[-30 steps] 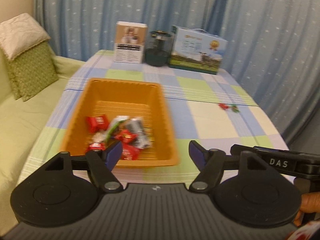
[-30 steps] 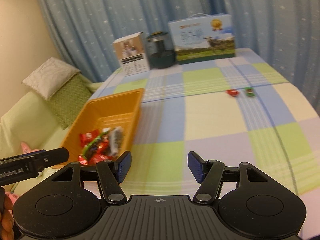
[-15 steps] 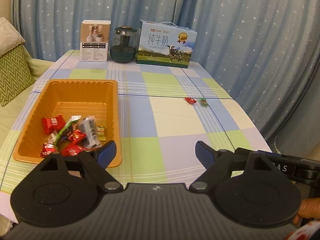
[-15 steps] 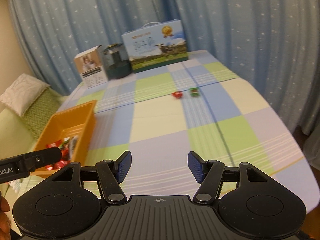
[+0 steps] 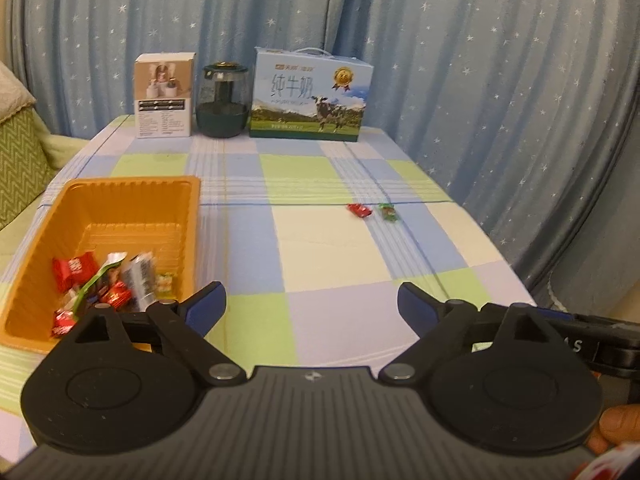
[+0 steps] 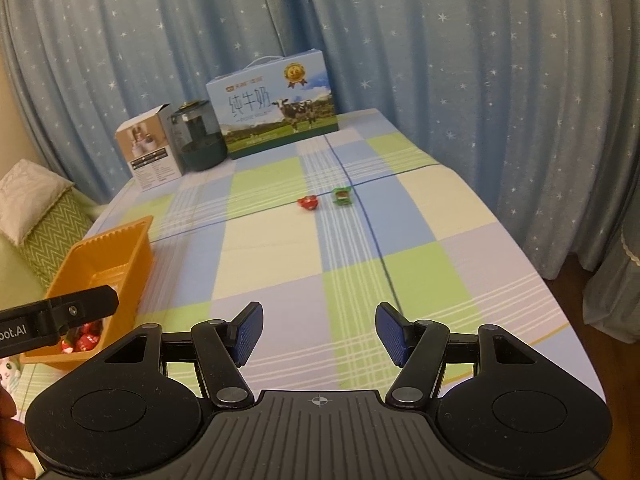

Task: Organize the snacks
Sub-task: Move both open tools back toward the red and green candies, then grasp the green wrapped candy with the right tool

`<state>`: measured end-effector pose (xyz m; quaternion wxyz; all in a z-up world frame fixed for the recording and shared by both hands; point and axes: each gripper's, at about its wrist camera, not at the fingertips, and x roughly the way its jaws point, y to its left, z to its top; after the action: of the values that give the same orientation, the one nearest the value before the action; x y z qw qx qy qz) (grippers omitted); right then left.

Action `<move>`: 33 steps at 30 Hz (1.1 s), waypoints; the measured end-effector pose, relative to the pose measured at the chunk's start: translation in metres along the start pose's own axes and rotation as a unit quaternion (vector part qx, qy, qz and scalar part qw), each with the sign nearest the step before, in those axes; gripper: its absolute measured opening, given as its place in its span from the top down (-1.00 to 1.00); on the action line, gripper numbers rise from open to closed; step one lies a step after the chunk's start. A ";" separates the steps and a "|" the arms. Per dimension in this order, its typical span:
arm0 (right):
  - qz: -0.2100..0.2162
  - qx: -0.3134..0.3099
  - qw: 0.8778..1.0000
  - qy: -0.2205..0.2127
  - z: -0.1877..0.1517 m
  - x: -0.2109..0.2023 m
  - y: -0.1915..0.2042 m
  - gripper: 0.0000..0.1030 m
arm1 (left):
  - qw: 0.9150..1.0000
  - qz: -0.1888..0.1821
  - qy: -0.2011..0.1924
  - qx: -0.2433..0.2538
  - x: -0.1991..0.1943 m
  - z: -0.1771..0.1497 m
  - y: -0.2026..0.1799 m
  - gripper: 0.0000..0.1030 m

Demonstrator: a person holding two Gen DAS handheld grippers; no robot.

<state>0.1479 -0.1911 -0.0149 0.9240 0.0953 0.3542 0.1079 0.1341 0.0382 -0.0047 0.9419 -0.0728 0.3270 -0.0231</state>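
- Both grippers have swung rightward since a second ago: the tray point(image 5: 120, 216) has slid from the middle of the left wrist view to its left side, and the two loose candies now sit nearer the centre of both views.
- Left gripper point(image 5: 312, 306) hovers above the near edge of the table point(image 5: 320, 248), its blue pads spread wide apart with nothing between them.
- Right gripper point(image 6: 319, 334) likewise has its pads apart and empty, aimed down the table toward the candies.
- Orange tray sits on the left part of the table and holds a heap of wrapped snacks point(image 5: 104, 284), mostly red, piled at its near end.
- Red candy point(image 6: 308, 202) and green candy point(image 6: 342, 196) lie just beside each other on the cloth, well apart from the tray and ahead of the right gripper.
- Along the far edge stand a white box point(image 5: 165, 95), a dark jar point(image 5: 222, 100) and a milk carton point(image 5: 310, 96), side by side before the blue curtain point(image 5: 480, 60).
- Green cushion point(image 6: 48, 220) shows beyond the table's left edge.
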 end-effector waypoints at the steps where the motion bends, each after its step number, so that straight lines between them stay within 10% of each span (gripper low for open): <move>1: -0.001 0.001 1.000 0.000 0.001 0.002 -0.002 -0.21 | 1.000 0.001 0.000 0.001 0.003 0.001 -0.002 -0.78; 33: -0.001 -0.035 0.999 -0.004 0.097 0.219 -0.057 -0.19 | 0.998 0.054 0.011 -0.010 0.223 0.070 -0.023 -0.78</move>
<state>0.3799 -0.1966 -0.0971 0.9282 0.0631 0.3469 0.1188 0.3523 0.0039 -0.0833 0.9375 -0.0638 0.3407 0.0305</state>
